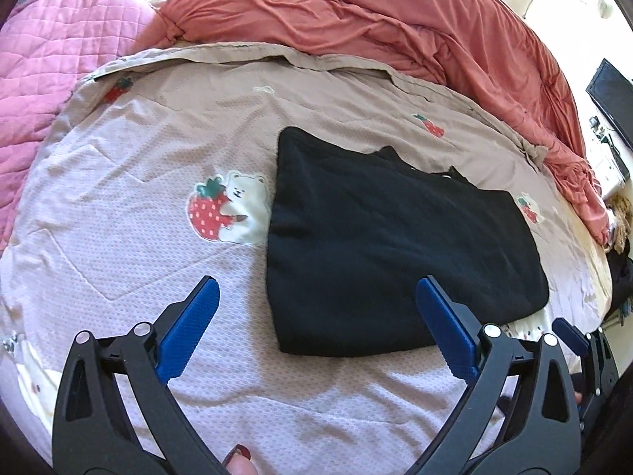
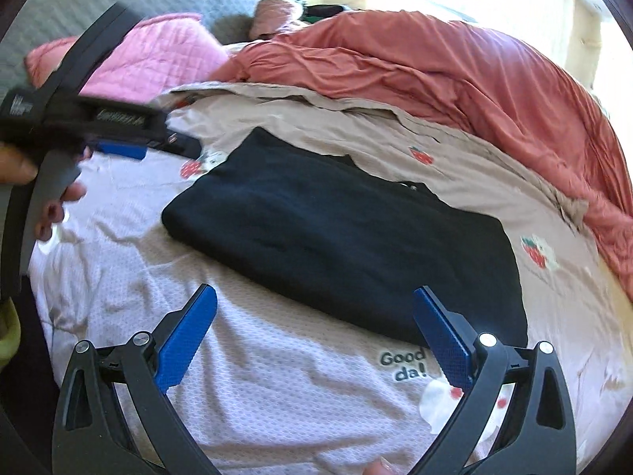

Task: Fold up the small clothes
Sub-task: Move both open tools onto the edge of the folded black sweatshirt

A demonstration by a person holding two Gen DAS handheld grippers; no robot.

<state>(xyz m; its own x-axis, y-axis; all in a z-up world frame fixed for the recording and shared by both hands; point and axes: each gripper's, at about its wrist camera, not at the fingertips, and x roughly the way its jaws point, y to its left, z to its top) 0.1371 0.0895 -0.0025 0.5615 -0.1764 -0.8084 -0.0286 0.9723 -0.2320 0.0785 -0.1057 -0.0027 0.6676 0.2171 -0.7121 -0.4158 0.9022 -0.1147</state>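
Because the black garment (image 1: 395,245) already lies folded into a compact, flat block on the bed's strawberry-print cover (image 1: 138,237), the relation that matters is how that block sits against each claw: it lies just ahead of both, with its long axis slanting from its near corner, low in the left wrist view, up and away toward the coral duvet (image 1: 395,19). From the left claw (image 1: 316,316) the garment sits ahead and off toward that claw's right finger, whose blue pad overlaps its near edge in the picture; whether it touches I cannot tell. From the right claw (image 2: 314,318) the garment's near edge runs across just ahead of the fingertips, so neither hand looks clearly nearer. Both claws stand wide apart with nothing between the pads. Beside the garment, the bear-and-strawberry patch (image 1: 225,208) sits just off its left edge. Beyond the garment, a bunched fold of the cover and then the duvet close off the far side; the pink quilt (image 1: 51,67) is well apart. Nothing lies between either claw and the garment, so any further fold or lift looks unobstructed.
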